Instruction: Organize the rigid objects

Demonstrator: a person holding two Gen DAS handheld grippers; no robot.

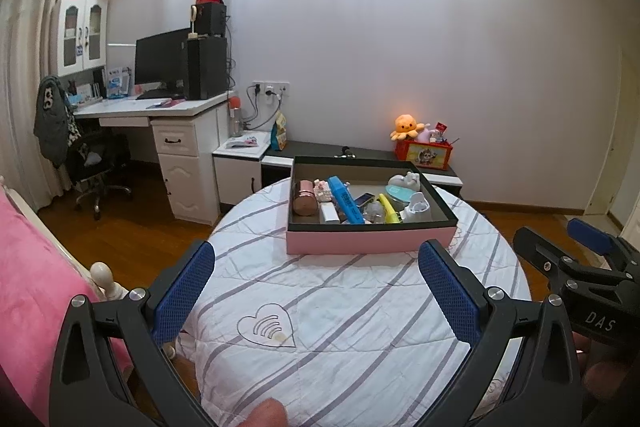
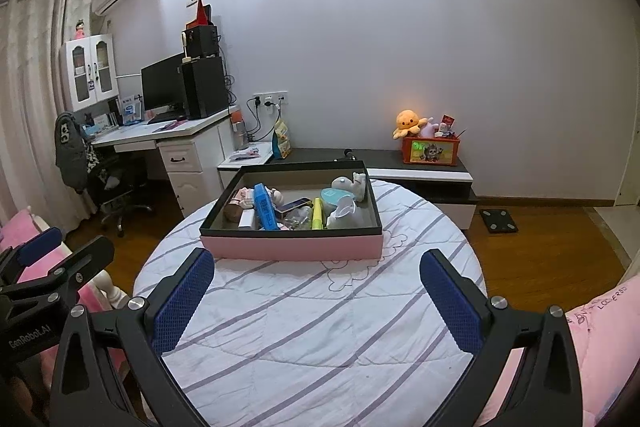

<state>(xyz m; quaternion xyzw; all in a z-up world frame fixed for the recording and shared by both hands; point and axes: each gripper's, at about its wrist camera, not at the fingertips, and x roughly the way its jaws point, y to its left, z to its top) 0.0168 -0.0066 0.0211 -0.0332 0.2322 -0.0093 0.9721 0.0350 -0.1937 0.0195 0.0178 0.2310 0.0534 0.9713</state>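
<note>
Two tools are hovering over the near edge of the round worktop (image 1: 360,347), both spread wide and gripping nothing: left tool (image 1: 316,291), right tool (image 2: 316,297). They are sitting side by side, each showing at the edge of the other's view, so a sideways swing is risking a tool-on-tool knock.

Nothing is lying on the striped cloth (image 2: 320,327) between the tools and the box. That cloth is looking loose and wrinkled, so a dragging fingertip is likely to be bunching it and shifting the box.

Toward the far edge, the pink box (image 1: 370,241) is holding all the rigid items in one crowded heap: brown cylinder (image 1: 305,202) at the left end, blue bar (image 1: 346,200) leaning across the neighbours, yellow marker (image 1: 390,210), white piece (image 1: 418,206) at the right end. Everything is touching or overlapping, so a grab is probably catching two things or tipping the leaning ones. The box wall is also standing in the reach path, and clipping it is likely to be pushing the box toward the far edge.
</note>
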